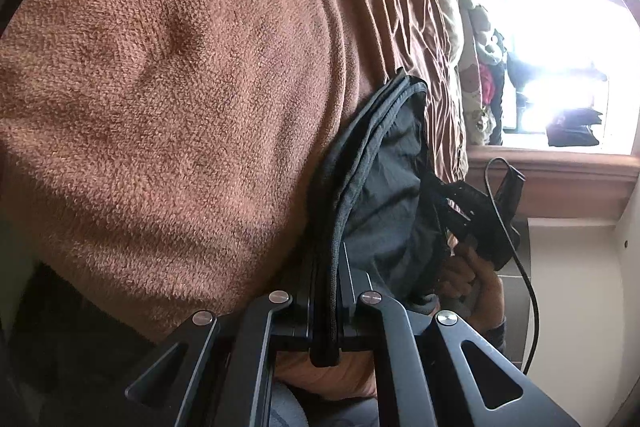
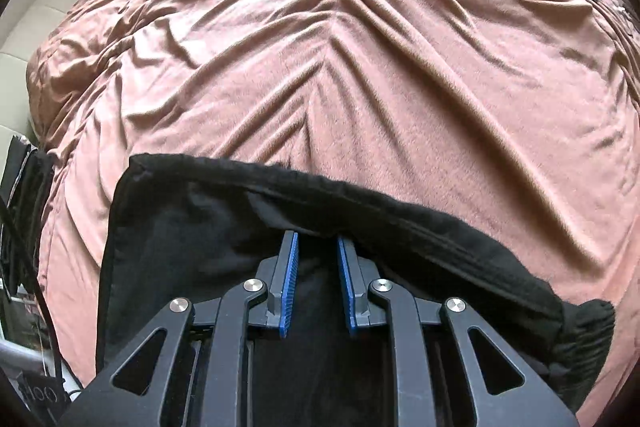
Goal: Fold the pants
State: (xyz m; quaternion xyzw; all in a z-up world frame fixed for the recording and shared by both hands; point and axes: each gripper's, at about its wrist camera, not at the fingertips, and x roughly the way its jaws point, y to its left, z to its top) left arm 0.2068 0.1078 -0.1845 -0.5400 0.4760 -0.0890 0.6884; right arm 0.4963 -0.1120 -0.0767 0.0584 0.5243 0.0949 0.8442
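Black fabric pants (image 2: 208, 227) lie spread on the near part of a bed under a wrinkled dusty-pink bedspread (image 2: 380, 87); the left gripper (image 1: 326, 291) has its jaws clamped tight on a bunched dark edge of the pants; the right gripper (image 2: 316, 247), blue-padded, stands with jaws narrowly parted over the black cloth, and whether the pads pinch a fold cannot be told; a brown fleece blanket (image 1: 160, 87) fills the left wrist view.
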